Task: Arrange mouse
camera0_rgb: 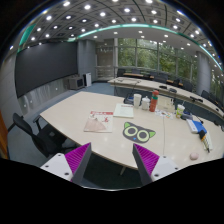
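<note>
Tongs (112, 160) with magenta pads (78, 160)

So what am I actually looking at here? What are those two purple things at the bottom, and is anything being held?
This is one picture, taken by a wide-angle camera that rides on a hand-held gripper which a person carries; there is no robot arm. The two purple shapes are the pads on its fingers, seen from behind. The fingers stand open with nothing between them, so nothing is held.

Beyond them lies a large pale table in a meeting room. On it are a red-and-white booklet, a dark mat with green rings, and some bottles and boxes further back. A small pinkish thing beside the table's near edge may be the mouse, but it is too small to be sure. Black chairs stand around.
</note>
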Demonstrator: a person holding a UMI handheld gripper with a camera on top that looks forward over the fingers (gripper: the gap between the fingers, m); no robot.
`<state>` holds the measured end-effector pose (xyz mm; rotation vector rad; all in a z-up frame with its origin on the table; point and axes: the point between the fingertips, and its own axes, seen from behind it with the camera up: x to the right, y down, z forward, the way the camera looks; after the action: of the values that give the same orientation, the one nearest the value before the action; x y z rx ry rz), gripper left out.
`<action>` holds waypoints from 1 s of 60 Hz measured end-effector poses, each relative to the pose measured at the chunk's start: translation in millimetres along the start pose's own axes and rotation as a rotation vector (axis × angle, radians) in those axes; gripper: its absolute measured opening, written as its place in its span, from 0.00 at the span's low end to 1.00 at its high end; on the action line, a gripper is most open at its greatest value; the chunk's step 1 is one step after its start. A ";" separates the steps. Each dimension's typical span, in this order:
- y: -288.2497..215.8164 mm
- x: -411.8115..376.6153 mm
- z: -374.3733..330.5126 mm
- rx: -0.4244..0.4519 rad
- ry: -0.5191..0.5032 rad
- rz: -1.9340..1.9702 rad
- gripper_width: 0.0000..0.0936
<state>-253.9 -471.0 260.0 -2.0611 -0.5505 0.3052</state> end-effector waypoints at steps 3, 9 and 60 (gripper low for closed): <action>7.3 8.7 0.0 -0.015 0.020 0.011 0.90; 36.7 50.8 11.1 -0.034 0.058 0.043 0.90; 239.3 523.6 74.8 -0.125 0.496 0.309 0.91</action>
<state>231.1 -263.0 18.3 -2.2364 0.0526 -0.0710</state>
